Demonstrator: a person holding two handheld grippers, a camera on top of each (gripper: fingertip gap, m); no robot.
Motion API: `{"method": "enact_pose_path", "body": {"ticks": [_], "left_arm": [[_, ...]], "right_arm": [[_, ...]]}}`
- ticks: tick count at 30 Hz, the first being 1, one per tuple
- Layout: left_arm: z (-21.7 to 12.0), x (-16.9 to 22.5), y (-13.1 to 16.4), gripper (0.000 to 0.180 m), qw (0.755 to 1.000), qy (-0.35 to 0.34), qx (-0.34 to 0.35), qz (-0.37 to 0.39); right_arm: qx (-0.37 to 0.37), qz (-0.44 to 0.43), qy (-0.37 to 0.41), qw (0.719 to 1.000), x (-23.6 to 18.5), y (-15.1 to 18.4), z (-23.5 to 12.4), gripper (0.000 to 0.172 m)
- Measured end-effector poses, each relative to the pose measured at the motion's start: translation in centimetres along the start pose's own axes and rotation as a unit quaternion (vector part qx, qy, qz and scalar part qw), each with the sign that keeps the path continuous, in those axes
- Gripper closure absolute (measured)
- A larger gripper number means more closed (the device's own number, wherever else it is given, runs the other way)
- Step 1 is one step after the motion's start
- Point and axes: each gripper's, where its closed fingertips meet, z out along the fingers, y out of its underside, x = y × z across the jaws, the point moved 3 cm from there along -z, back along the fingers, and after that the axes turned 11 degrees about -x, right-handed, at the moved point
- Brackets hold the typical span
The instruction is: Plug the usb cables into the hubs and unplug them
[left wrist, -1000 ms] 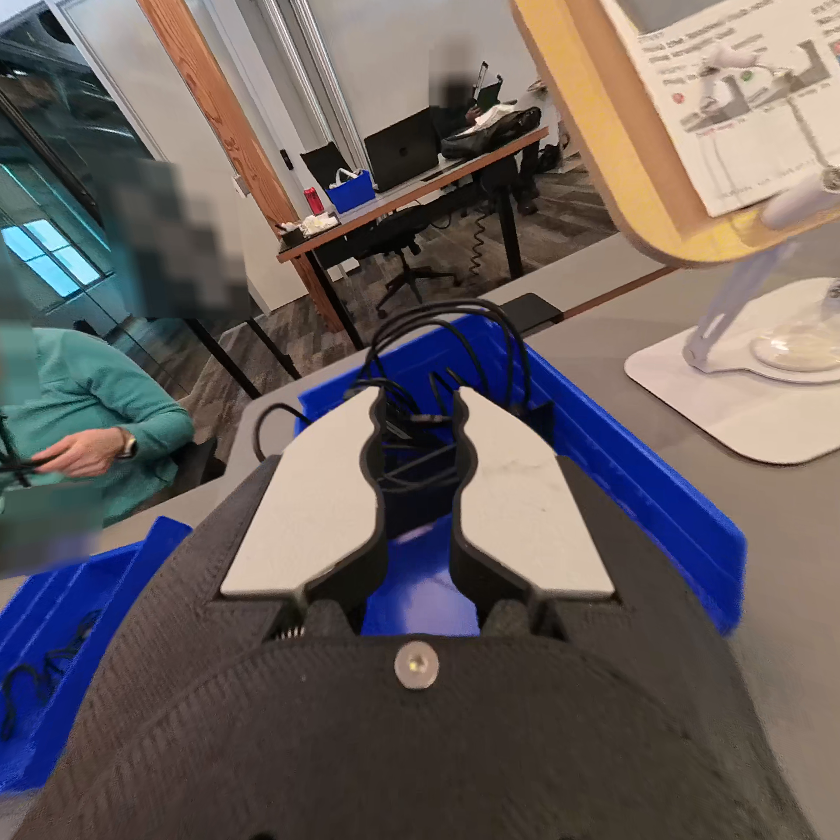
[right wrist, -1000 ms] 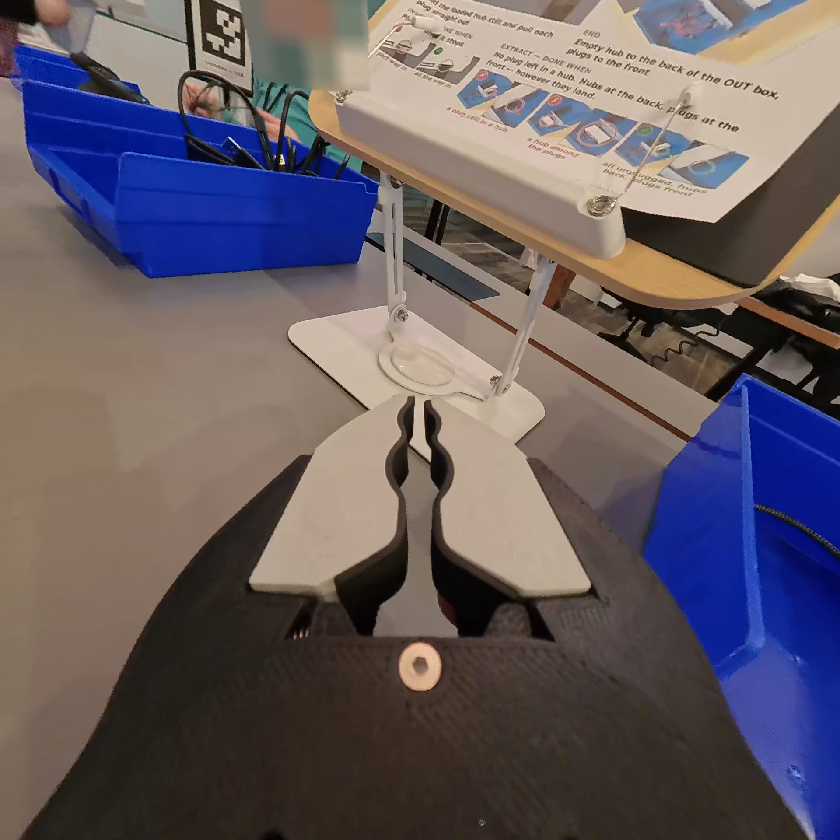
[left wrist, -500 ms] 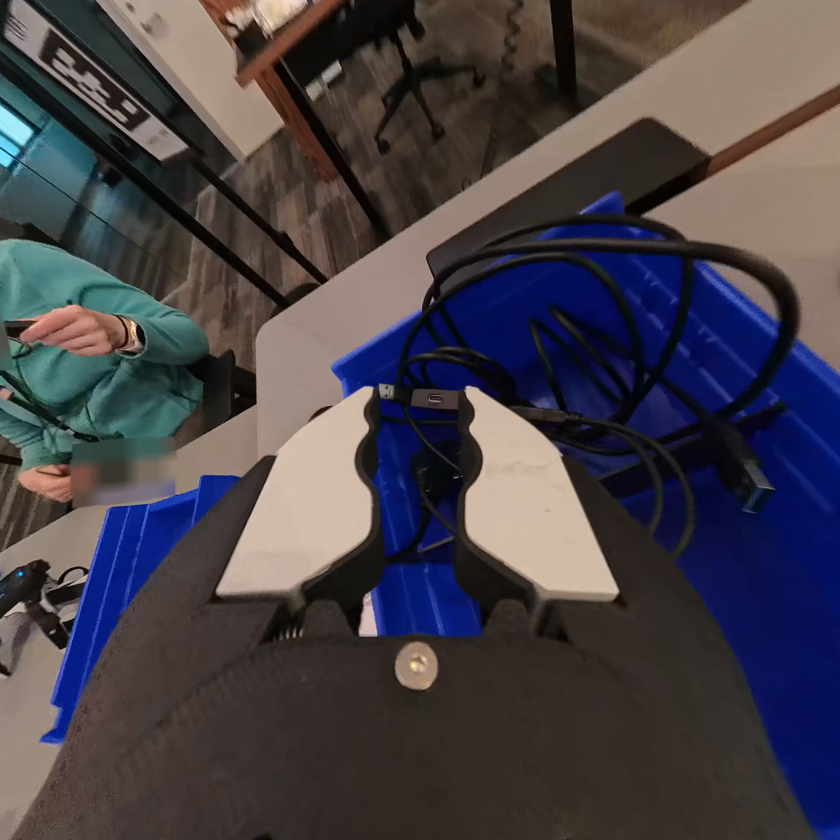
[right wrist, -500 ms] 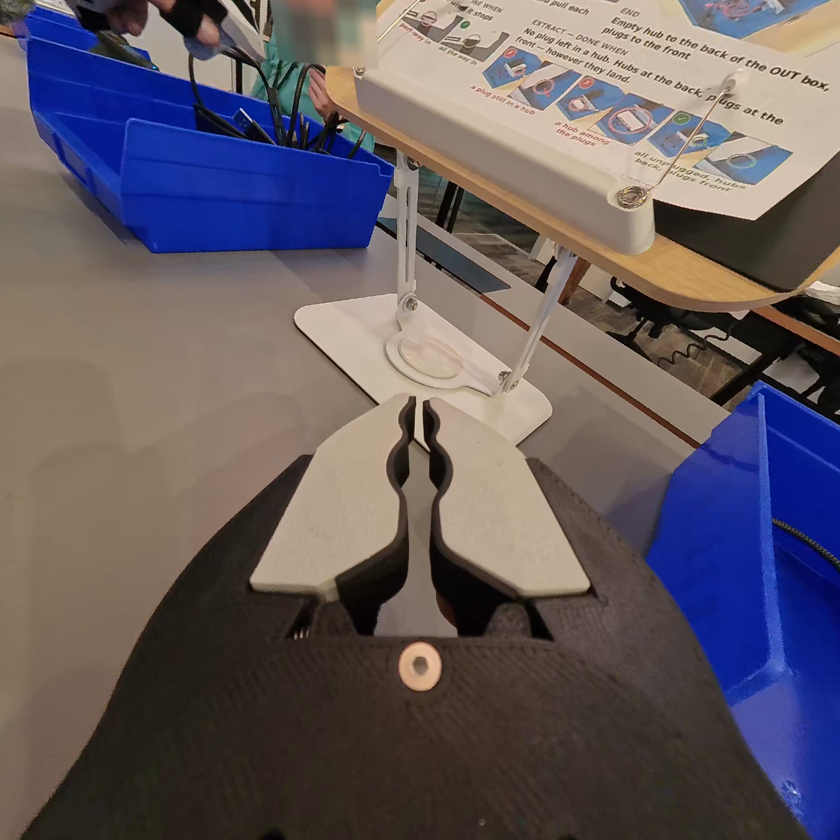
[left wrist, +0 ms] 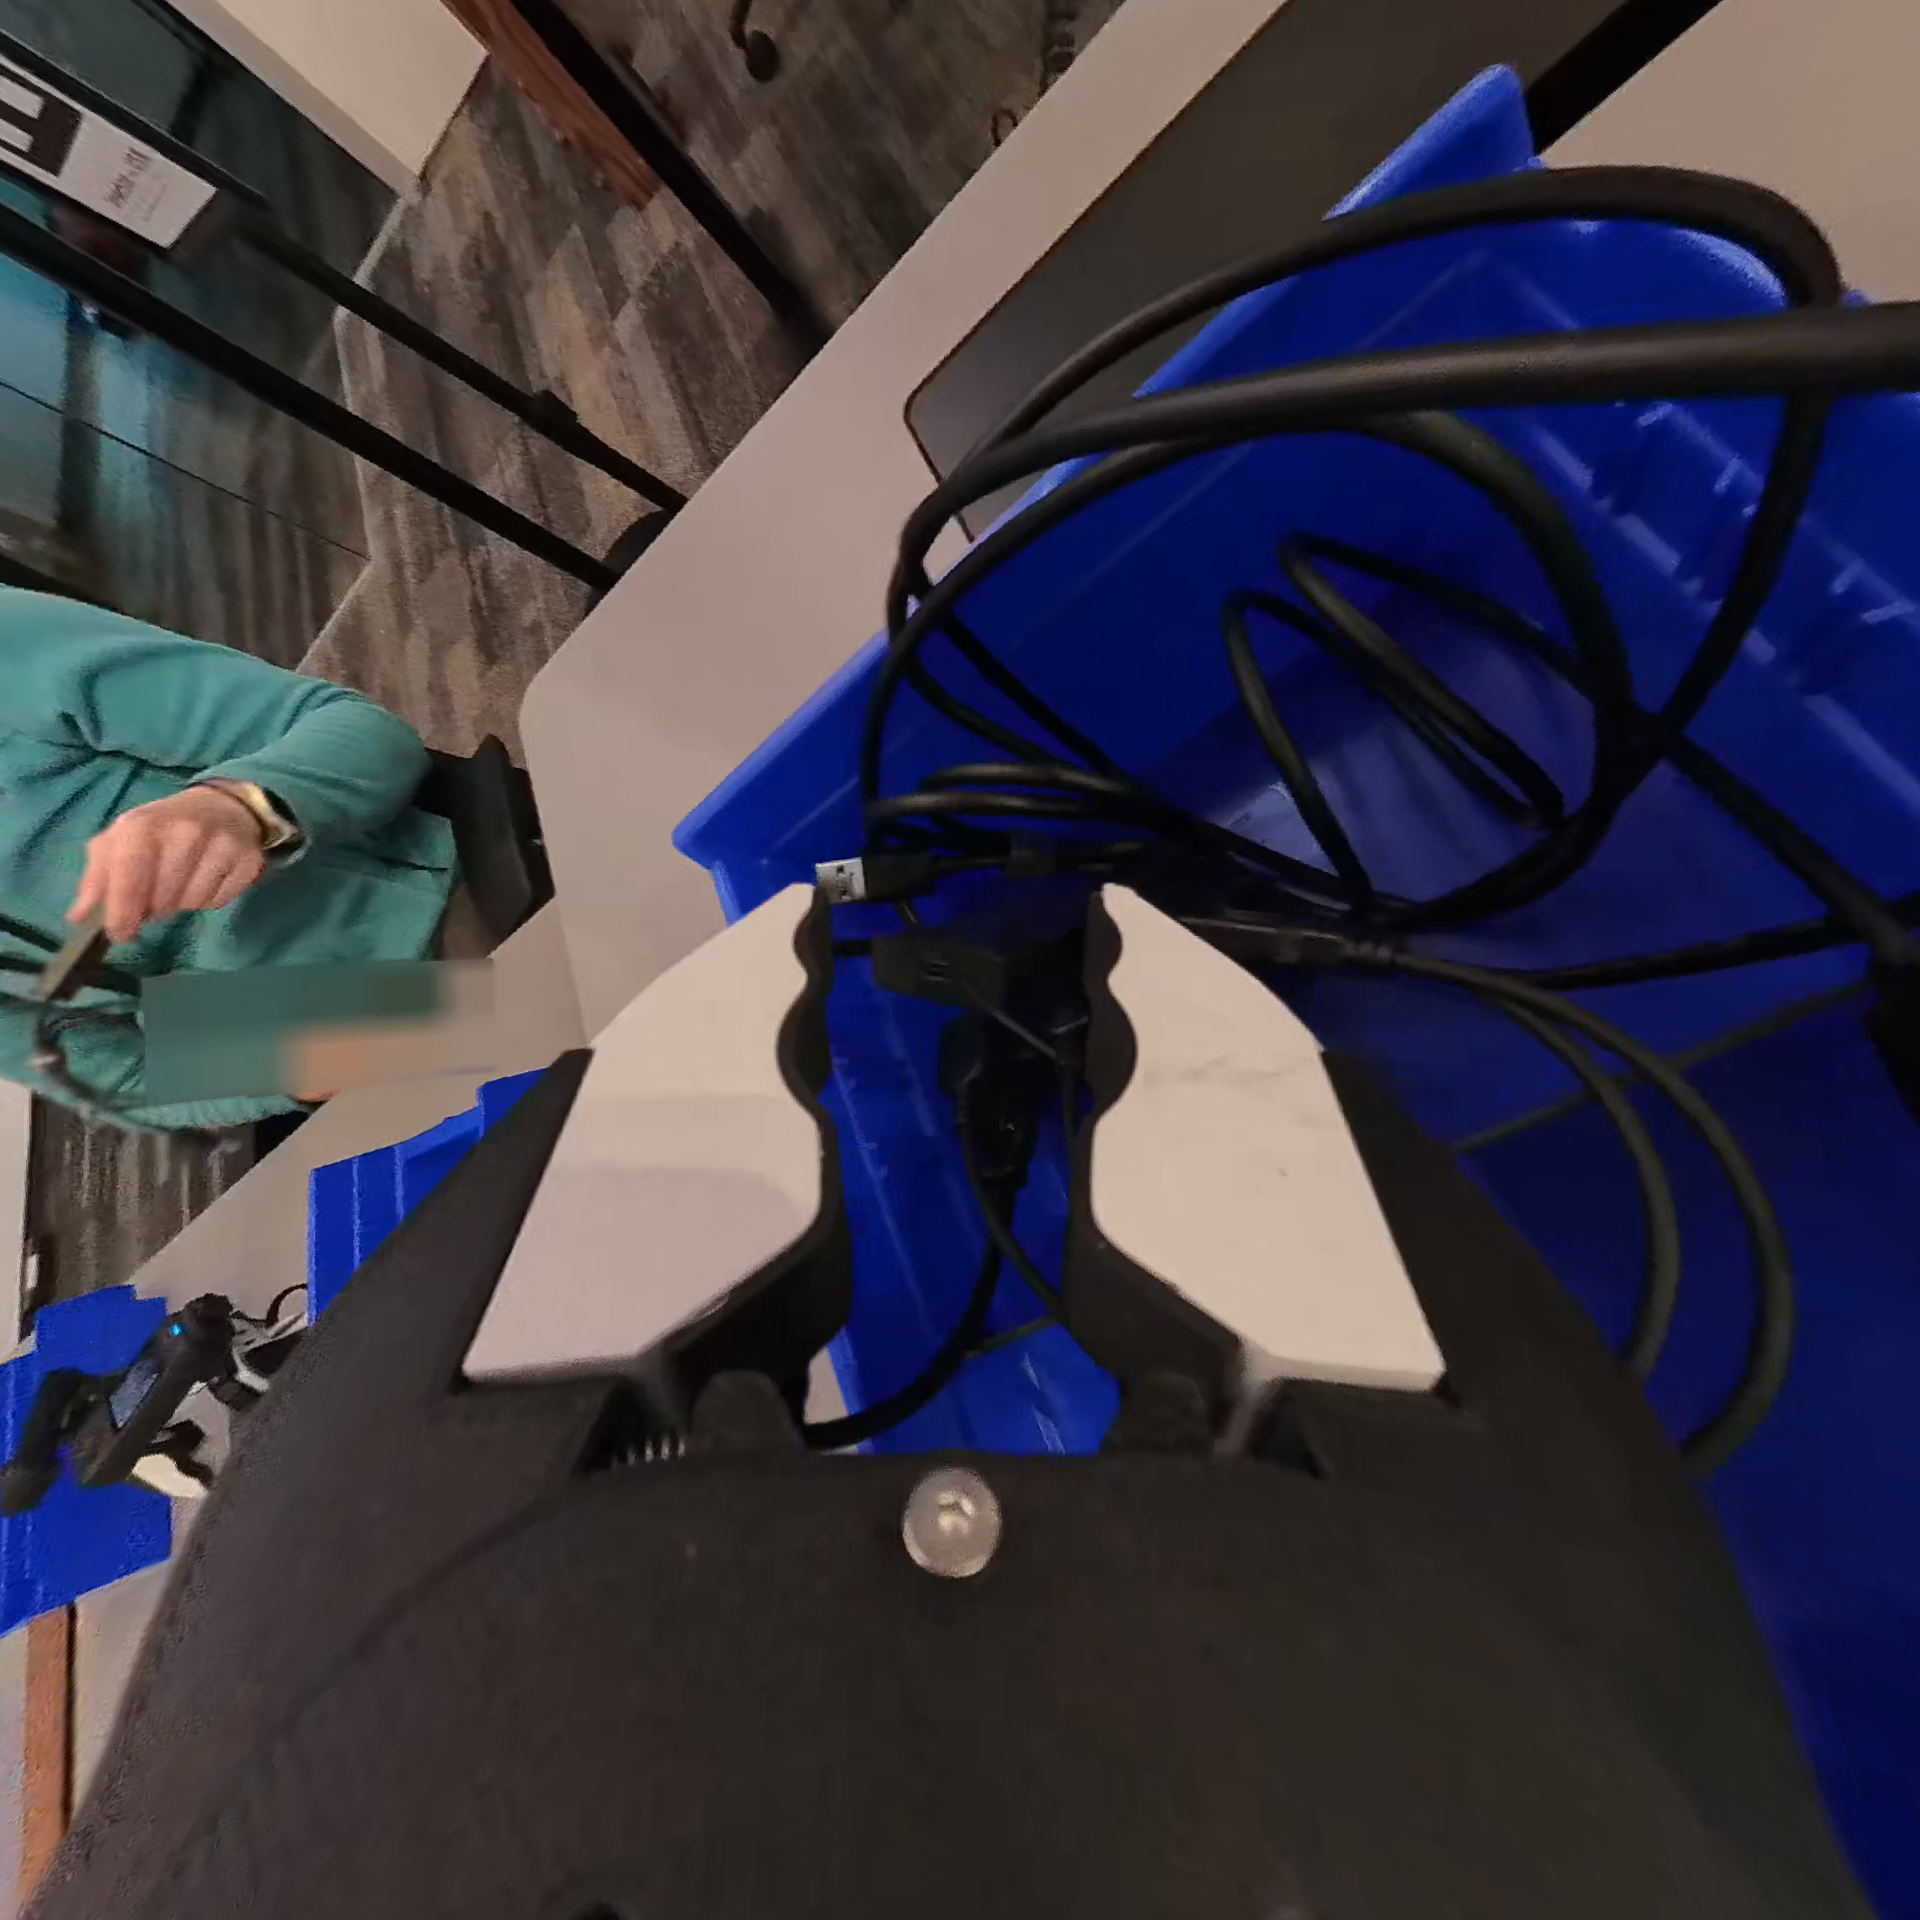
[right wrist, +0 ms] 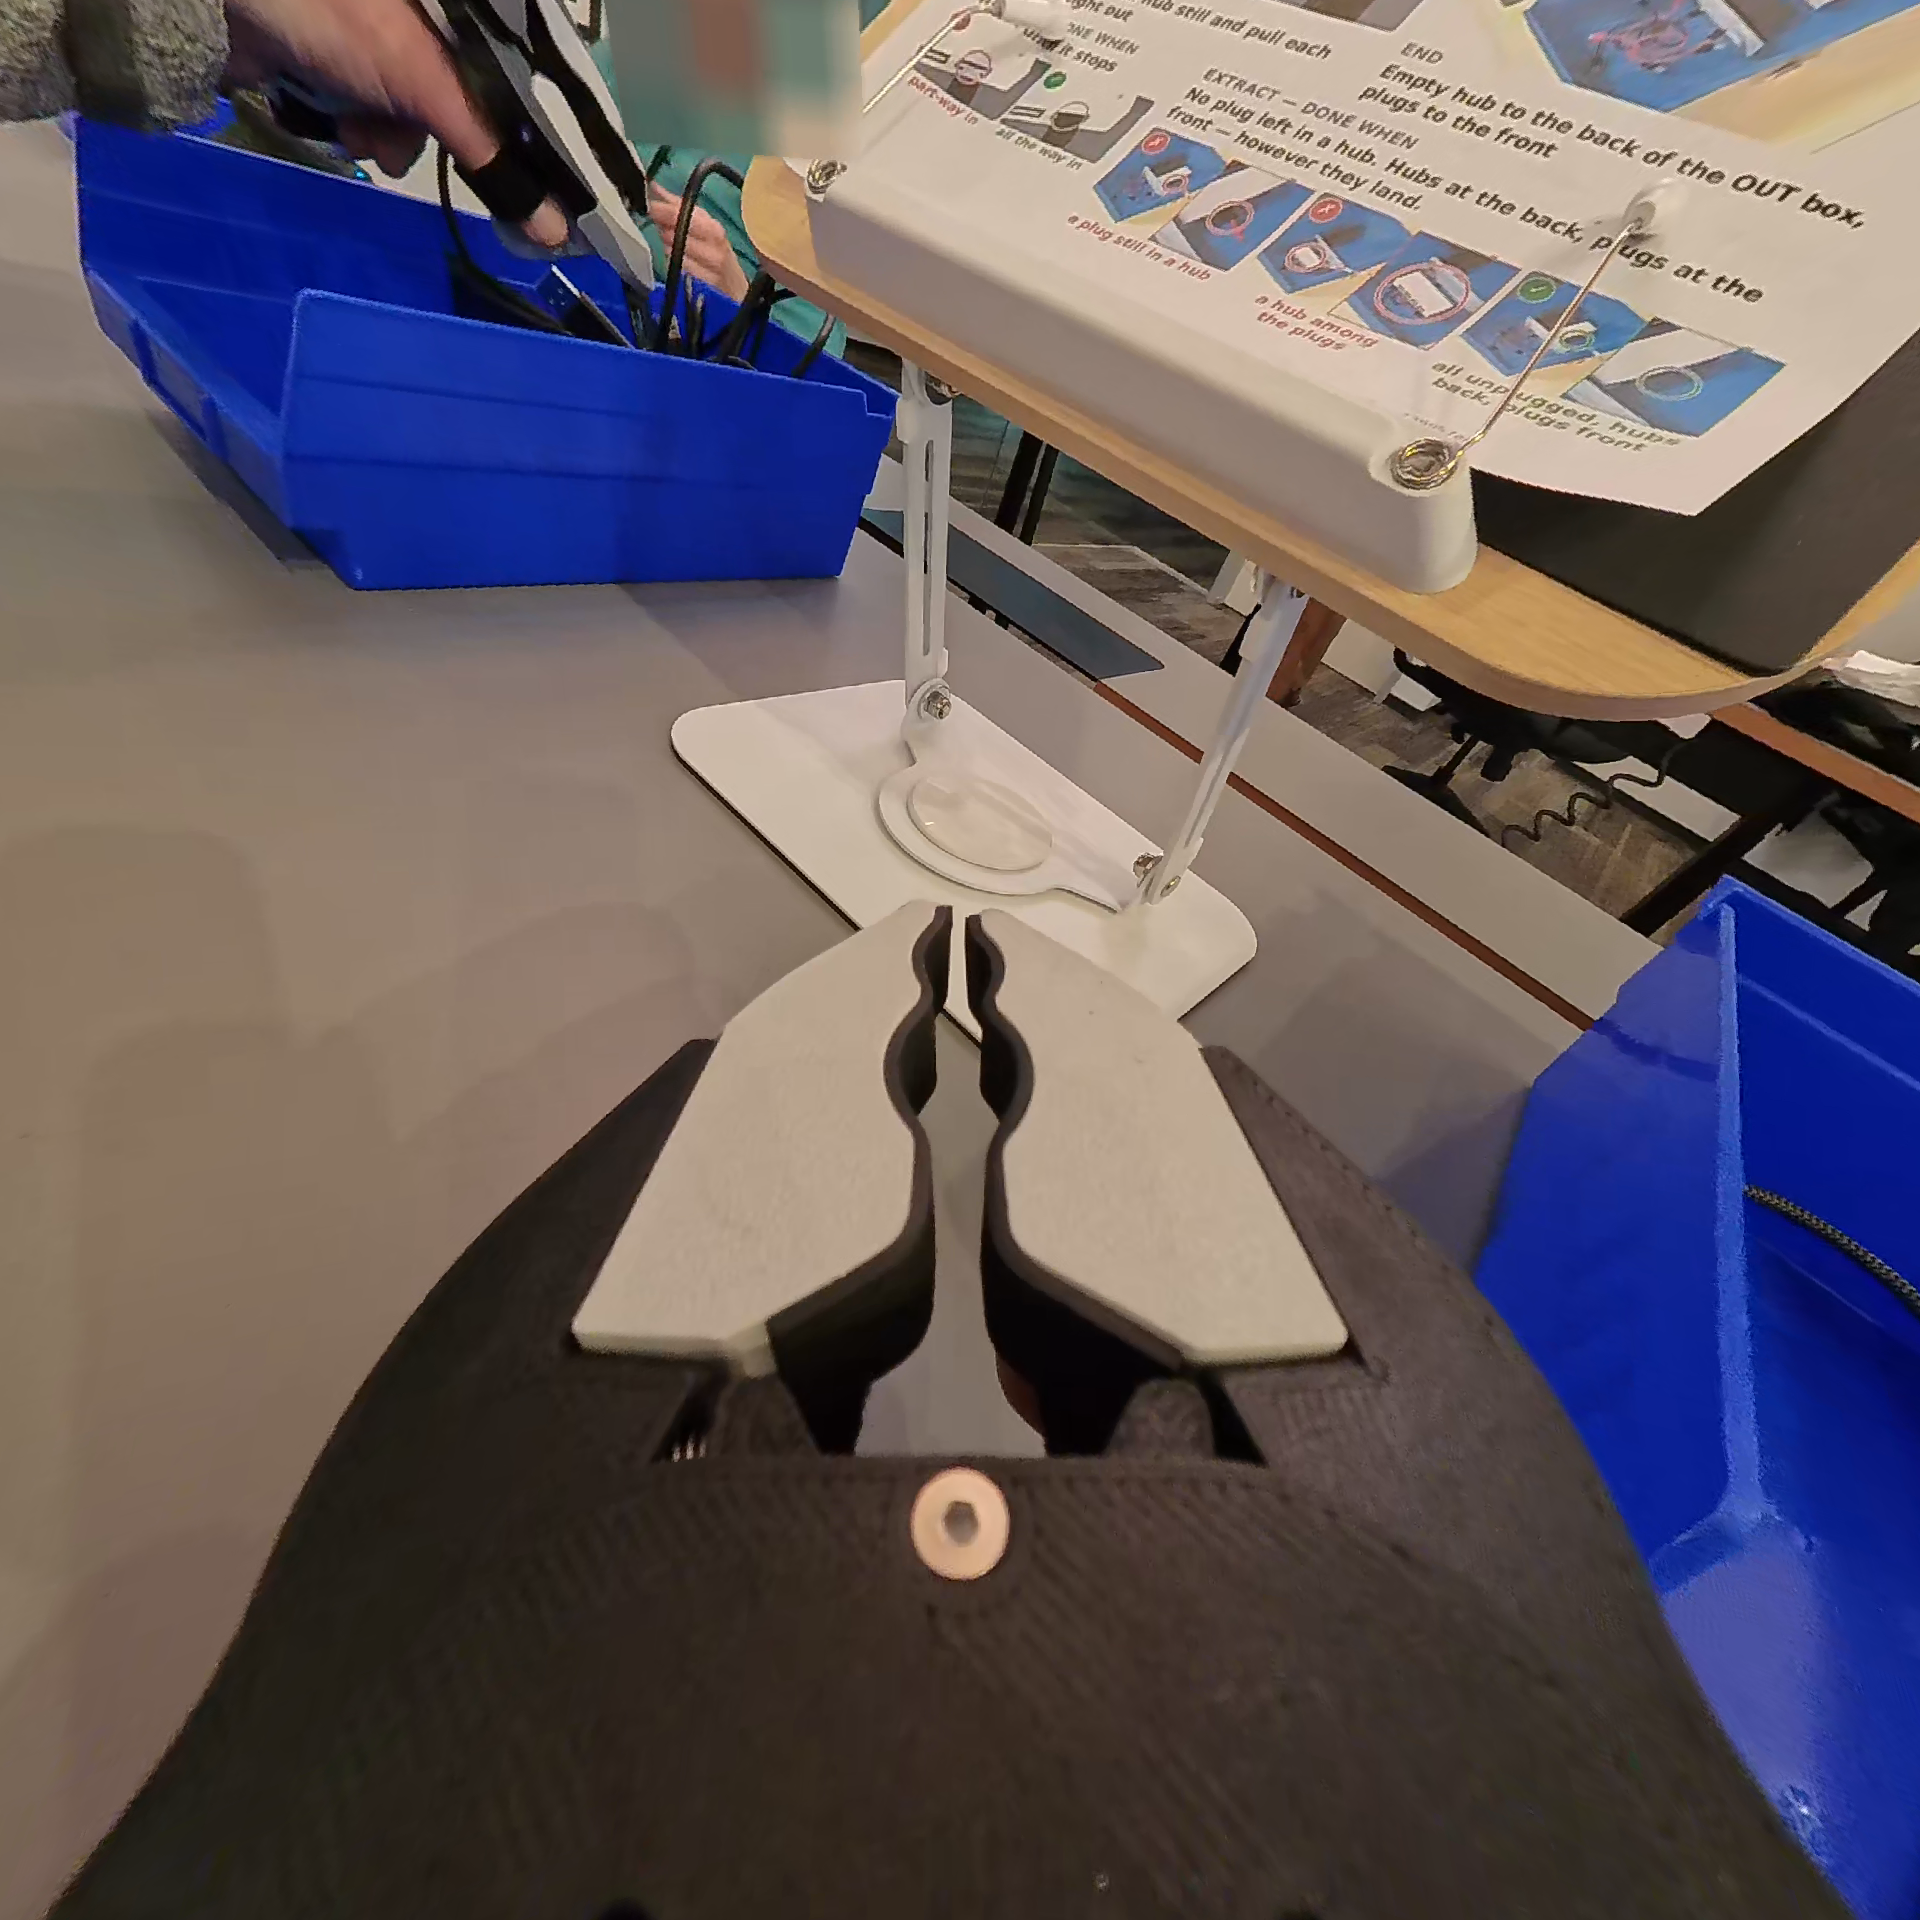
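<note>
My left gripper [left wrist: 956, 914] is open and reaches down into a blue bin [left wrist: 790, 821] full of tangled black USB cables [left wrist: 1455, 644]. A small black hub [left wrist: 935, 966] lies between the open fingertips, which do not press on it. A silver USB plug [left wrist: 844, 881] sticks out just past the left fingertip. In the right wrist view, the left gripper [right wrist: 582, 187] is held by a hand over that bin [right wrist: 520, 468]. My right gripper [right wrist: 958, 920] is shut on nothing and hovers over the grey table [right wrist: 312, 883].
A white stand [right wrist: 790, 769] carrying a board with an instruction sheet [right wrist: 1351, 208] stands just ahead of the right gripper. A second blue bin [right wrist: 1766, 1351] with a braided cable [right wrist: 1829, 1236] is at the right. A person in a teal sleeve [left wrist: 208, 727] sits beyond the table.
My left gripper has tipped down and moved into the blue bin, and its jaws have opened wider around the hub. The right gripper has stayed shut and hardly moved.
</note>
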Motion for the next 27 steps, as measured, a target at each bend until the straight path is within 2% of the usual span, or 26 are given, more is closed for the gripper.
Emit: {"method": "enact_pose_path", "body": {"ticks": [5,8,9,11,22,27], "left_arm": [[0.9,-0.6,1.0,0.136,0.999,-0.019,-0.032,0.017],[1.4,0.9,0.9,0.16,0.999,0.031,-0.032,0.029],[1.5,1.1,0.8,0.171,0.998,0.036,-0.028,0.031],[1.9,1.3,0.8,0.18,0.998,0.034,-0.025,0.037],[0.0,-0.2,0.5,0.18,0.999,0.032,0.032,0.002],[-1.4,-1.7,1.3,0.163,0.999,0.016,0.038,-0.001]], "right_arm": [[0.0,0.0,-0.002,1.0,0.0,0.0,0.0,0.169],[-0.002,0.0,-0.003,1.0,0.0,0.1,0.1,0.169],[-0.002,0.0,-0.003,1.0,0.0,0.1,0.1,0.169],[-0.002,0.002,-0.003,1.0,0.0,0.1,0.1,0.17],[0.009,0.005,0.003,1.0,0.3,-0.1,-0.2,0.167],[0.021,-0.001,0.047,0.999,1.8,-0.4,-1.1,0.16]]}}
